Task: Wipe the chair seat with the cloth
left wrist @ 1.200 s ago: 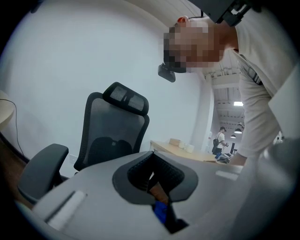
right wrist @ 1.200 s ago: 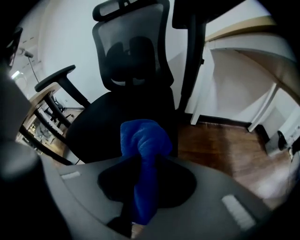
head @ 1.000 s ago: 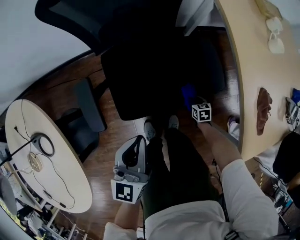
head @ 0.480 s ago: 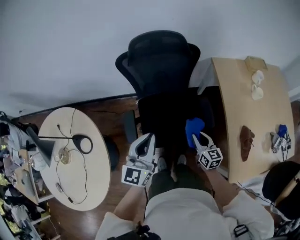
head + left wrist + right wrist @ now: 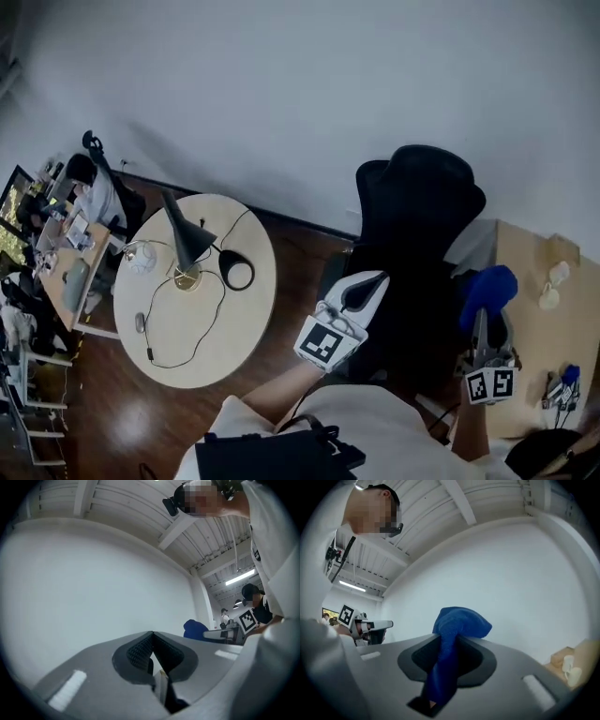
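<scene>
At the right of the head view, the right gripper (image 5: 481,323) points upward with the blue cloth (image 5: 487,289) bunched above its tips, raised in the air just beside the black chair (image 5: 417,202); that gripper's own view shows what the head view cannot: its jaws are closed tight on a twisted fold of the cloth, which looks soft and towel-like, with the rest mushrooming over the smooth grey jaw faces; the left gripper (image 5: 367,281), white and grey with a square-marker cube, is raised in front of the chair; its own view shows dark ribbed pads pressed together with nothing between them, set against a plain white wall (image 5: 93,583) and a beamed ceiling (image 5: 140,508); only the head view shows the chair, which has a tall, rounded back, while its seat is dark and hard to make out between the two grippers; to the left stands a round pale bench (image 5: 187,328) carrying a black cone-shaded lamp (image 5: 187,242) and thin cables; at the far right a rectangular wooden bench (image 5: 525,319) holds pale cups (image 5: 551,274).
</scene>
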A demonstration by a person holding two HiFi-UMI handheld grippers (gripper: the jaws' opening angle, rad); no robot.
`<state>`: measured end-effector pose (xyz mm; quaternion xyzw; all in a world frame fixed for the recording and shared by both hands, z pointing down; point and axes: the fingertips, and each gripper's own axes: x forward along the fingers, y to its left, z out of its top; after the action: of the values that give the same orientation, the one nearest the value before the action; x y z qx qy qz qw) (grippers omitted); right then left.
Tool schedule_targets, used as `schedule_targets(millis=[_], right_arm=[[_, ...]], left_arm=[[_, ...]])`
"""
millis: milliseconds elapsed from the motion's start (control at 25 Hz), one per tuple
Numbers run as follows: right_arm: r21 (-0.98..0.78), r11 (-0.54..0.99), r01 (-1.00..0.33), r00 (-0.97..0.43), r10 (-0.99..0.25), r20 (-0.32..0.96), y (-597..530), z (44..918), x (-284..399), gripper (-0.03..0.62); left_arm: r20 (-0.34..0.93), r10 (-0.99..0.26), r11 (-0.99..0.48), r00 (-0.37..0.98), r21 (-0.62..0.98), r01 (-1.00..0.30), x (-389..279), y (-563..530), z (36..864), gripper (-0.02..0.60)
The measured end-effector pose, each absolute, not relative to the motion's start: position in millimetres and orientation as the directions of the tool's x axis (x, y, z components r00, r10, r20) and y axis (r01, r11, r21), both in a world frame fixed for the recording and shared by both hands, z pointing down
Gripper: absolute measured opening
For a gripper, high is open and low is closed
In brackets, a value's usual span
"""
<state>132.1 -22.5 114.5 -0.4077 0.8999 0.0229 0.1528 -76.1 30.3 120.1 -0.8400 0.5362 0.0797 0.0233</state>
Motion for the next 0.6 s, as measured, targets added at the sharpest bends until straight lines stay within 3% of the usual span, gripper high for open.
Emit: schedule_targets(millis=[200,360,480,600], right_arm=[[-0.066,0.62,-0.782,-0.575,-0.757,-0.311,7,91,135,0.092],[-0.057,0.616,-0.786,-0.571,-0.759,-0.313,28,85,127,0.092],[-0.045,0.643,-0.764,-0.6,-0.735,-0.315,48,78,129,0.092],[-0.033,0.662,-0.749,-0.618,-0.716,-0.325,89,81,139,0.094]], left_arm=[[-0.14,-0.881,-0.46,0.451,0.031,-0.888,-81,43,118,0.015],[-0.269,-0.842,-0.466,0.467,-0.075,-0.882,-92,58,106,0.015],[-0.203,-0.871,-0.448,0.446,-0.041,-0.893,-84,75,106,0.015],[-0.269,-0.863,-0.423,0.428,-0.08,-0.903,-70,115,100,0.015]])
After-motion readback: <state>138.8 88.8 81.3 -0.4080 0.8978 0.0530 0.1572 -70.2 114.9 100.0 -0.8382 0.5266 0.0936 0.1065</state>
